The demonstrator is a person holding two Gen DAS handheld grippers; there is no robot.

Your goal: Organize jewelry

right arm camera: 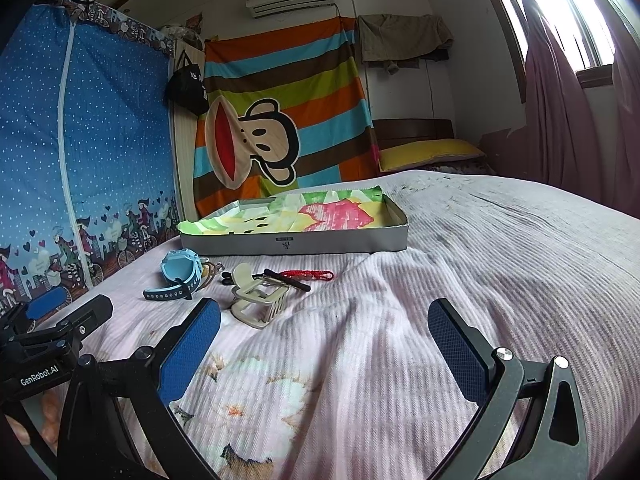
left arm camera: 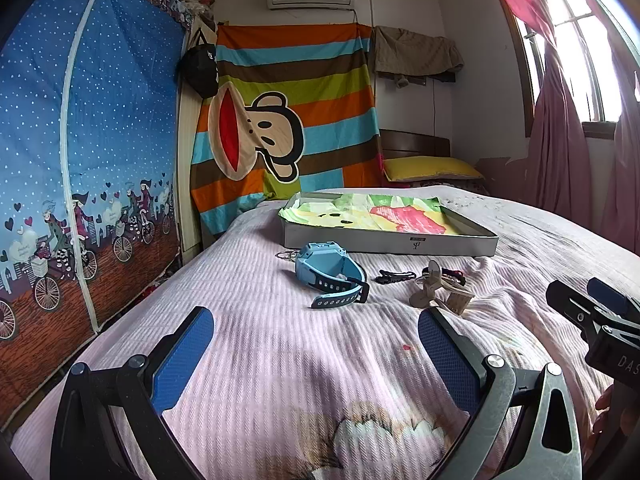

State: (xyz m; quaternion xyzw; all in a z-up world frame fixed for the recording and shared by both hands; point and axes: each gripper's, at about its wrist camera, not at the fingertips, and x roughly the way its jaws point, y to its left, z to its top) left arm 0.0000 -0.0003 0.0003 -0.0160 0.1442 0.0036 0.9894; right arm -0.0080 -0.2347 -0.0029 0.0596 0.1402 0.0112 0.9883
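The light-blue plastic watch with its dark-edged perforated strap [left arm camera: 330,276] lies on the pink ribbed bedspread [left arm camera: 280,360], just in front of the shallow grey cardboard tray lined with a bright printed paper [left arm camera: 390,240], which looks empty of jewelry. Beside the watch sit a beige plastic claw hair clip [right arm camera: 256,300], a thin black clip [left arm camera: 394,276], a red braided cord [right arm camera: 312,275] and some thin rings [left arm camera: 285,256], all close together. Both tools hang short of the pile, nothing held: the left hand-held gripper [left arm camera: 316,356] and the right hand-held gripper [right arm camera: 324,348] each stand spread wide. The likely risks: the soft, creased blanket giving way under a pinch so fabric gets caught, neighbouring pieces snagging together, or the trailing strap slipping out.
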